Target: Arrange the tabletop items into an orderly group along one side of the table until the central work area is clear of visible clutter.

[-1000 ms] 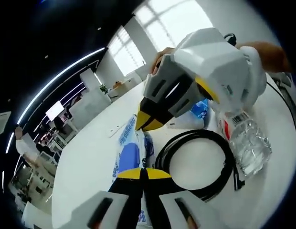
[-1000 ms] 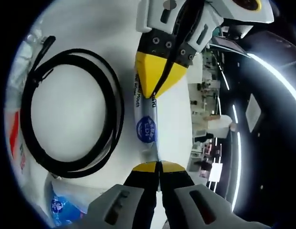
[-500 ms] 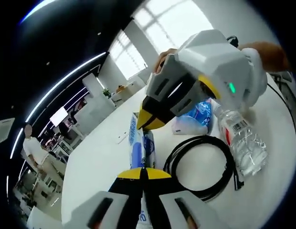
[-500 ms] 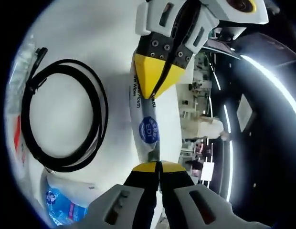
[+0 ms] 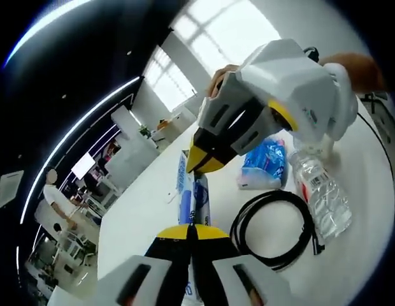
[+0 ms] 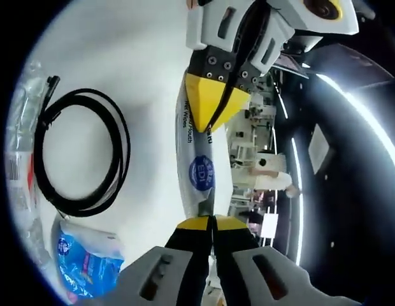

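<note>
Gripping opposite ends of one long wipes packet (image 6: 199, 167), the left gripper (image 5: 190, 227) and the right gripper (image 6: 211, 220) both have their jaws pinched fully together on its thin sealed edges, so the packet hangs stretched between them, lifted above the white table (image 6: 121, 57). If the two hands drift apart or twist against each other, I'd expect an edge to slip out of one pinch or the wrapper to tear, and the packet would swing down from the other end. Seen in the left gripper view, the right gripper comes in from above, angled down toward the packet, a hand (image 5: 357, 64) behind it. On the table below lie a coiled black cable (image 6: 79, 162), a clear water bottle (image 5: 322, 197) and a blue pouch (image 5: 264, 162), close together.
</note>
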A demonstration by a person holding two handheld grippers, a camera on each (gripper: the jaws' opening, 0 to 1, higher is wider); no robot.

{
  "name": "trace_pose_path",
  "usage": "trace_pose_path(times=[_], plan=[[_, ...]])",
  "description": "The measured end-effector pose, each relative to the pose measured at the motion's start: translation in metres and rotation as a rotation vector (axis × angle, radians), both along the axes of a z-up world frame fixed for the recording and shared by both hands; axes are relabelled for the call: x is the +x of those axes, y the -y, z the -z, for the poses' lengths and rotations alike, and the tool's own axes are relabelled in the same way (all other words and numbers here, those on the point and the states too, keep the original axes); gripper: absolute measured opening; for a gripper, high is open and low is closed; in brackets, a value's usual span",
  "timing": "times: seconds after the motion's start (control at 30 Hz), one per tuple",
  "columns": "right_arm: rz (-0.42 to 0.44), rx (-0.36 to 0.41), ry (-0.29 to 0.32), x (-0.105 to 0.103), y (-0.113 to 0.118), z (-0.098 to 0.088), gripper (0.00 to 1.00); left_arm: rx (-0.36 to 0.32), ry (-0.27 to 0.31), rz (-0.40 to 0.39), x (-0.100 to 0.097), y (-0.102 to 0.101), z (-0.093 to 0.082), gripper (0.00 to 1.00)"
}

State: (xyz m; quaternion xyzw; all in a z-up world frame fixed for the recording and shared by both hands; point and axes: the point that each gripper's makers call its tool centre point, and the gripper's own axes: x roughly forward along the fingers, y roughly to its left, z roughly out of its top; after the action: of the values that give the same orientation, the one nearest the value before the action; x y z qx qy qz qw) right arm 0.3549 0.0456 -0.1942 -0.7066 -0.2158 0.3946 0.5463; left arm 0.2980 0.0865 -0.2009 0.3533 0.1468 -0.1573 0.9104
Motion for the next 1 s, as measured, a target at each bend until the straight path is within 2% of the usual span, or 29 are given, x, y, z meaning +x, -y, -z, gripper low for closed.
trace_pose_path(times=[0.3, 0.63, 1.0], plan=[[0.029, 0.01, 0.007, -0.002, 0.015, -0.011, 0.0, 0.044, 0.017, 0.038, 0.007, 0.008, -0.016, 0.0], [0.069, 0.011, 0.01, 0.005, 0.033, -0.014, 0.0, 0.05, 0.026, 0.094, 0.011, 0.026, -0.02, 0.0], [0.111, 0.004, 0.011, 0.015, 0.055, -0.009, 0.0, 0.078, 0.04, 0.156, 0.026, 0.045, -0.017, 0.0]])
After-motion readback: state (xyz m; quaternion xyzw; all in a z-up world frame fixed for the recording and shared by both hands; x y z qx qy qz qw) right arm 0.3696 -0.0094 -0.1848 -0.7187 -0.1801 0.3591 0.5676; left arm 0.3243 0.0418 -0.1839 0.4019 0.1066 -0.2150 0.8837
